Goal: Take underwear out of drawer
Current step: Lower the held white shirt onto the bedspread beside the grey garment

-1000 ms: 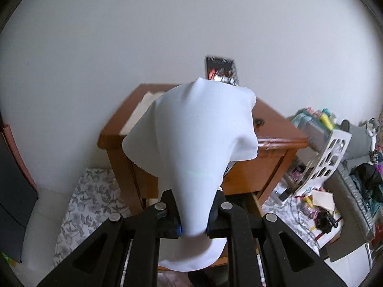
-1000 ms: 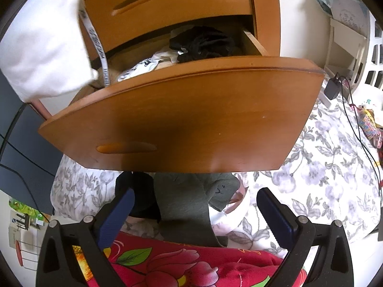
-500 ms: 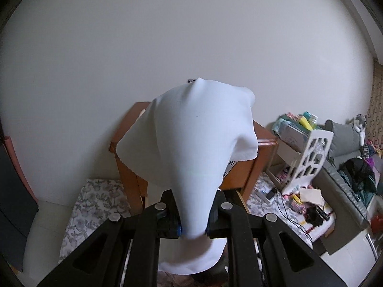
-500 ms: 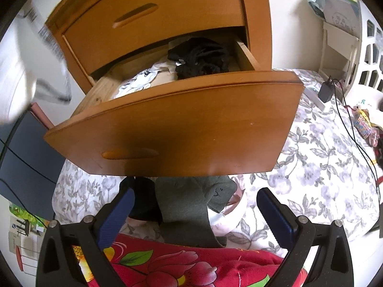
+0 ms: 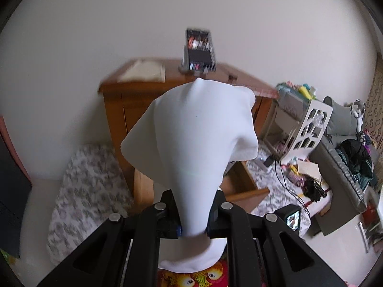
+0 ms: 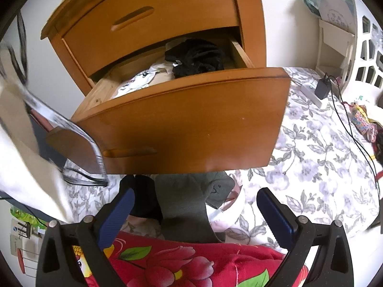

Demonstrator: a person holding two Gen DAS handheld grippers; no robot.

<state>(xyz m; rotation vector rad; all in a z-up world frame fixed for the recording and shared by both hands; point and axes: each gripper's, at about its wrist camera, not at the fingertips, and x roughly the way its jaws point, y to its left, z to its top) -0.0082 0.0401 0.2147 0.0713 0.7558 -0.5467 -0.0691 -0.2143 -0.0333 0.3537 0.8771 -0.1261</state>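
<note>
The drawer [image 6: 182,110] stuck out of the dresser [image 6: 153,14], below the shut top drawer [image 6: 148,21]. Clothes [image 6: 196,57] lay inside the drawer, toward its right side. More clothes [image 6: 186,198] lay on the floor under the drawer's front. A shelf [image 6: 340,38] stood right of the dresser. Underwear [image 6: 21,162] hung left of the drawer.

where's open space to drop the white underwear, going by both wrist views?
Free: the floral sheet right of the open drawer, short of the charger cable. Also the strip left of the nightstand, against the wall. Crowded: under the drawer front, where dark clothes lie between the right tool fingers, and the toy clutter by the white rack.
</note>
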